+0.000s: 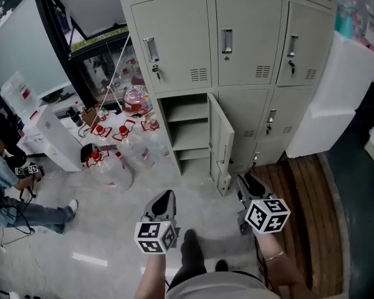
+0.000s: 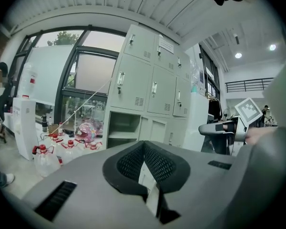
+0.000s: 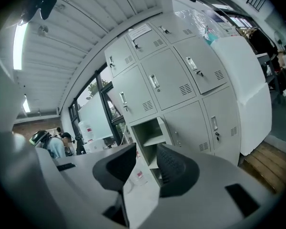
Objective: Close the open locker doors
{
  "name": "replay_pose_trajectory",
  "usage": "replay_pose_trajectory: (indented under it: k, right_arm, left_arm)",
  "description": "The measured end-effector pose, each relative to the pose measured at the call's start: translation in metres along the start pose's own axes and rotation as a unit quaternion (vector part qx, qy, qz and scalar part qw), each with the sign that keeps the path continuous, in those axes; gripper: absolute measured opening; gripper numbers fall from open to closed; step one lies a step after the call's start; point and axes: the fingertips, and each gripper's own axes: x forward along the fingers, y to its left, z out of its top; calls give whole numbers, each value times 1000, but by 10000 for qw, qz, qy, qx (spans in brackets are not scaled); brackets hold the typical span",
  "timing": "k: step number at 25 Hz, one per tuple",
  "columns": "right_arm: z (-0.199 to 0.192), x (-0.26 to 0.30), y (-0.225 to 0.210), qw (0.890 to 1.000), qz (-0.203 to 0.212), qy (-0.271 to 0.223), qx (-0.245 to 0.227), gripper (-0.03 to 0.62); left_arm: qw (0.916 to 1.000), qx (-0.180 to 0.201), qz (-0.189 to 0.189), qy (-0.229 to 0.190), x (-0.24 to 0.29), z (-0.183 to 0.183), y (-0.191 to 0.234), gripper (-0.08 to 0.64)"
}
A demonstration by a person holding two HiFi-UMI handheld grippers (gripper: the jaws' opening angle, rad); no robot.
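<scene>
While the lower-left locker door (image 1: 221, 142) is standing wide open, the right gripper (image 1: 243, 180) is gaping empty and the left gripper (image 1: 166, 197) is sitting pinched together, so pushing the door's free edge looks best.

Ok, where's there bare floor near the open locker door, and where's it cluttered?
Bare pale floor lies directly in front of the open locker door. The wooden floor right of it, beside the white block, is also free. Left of the locker, water bottles crowd the floor.
</scene>
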Motion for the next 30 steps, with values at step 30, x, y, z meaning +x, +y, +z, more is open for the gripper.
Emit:
replay_pose_trajectory:
  k: [30]
  right_arm:
    - [67,204,-64,9933,-751,-143,868,114]
  left_arm:
    - [9918,0,-1207,410,225,48,119,20]
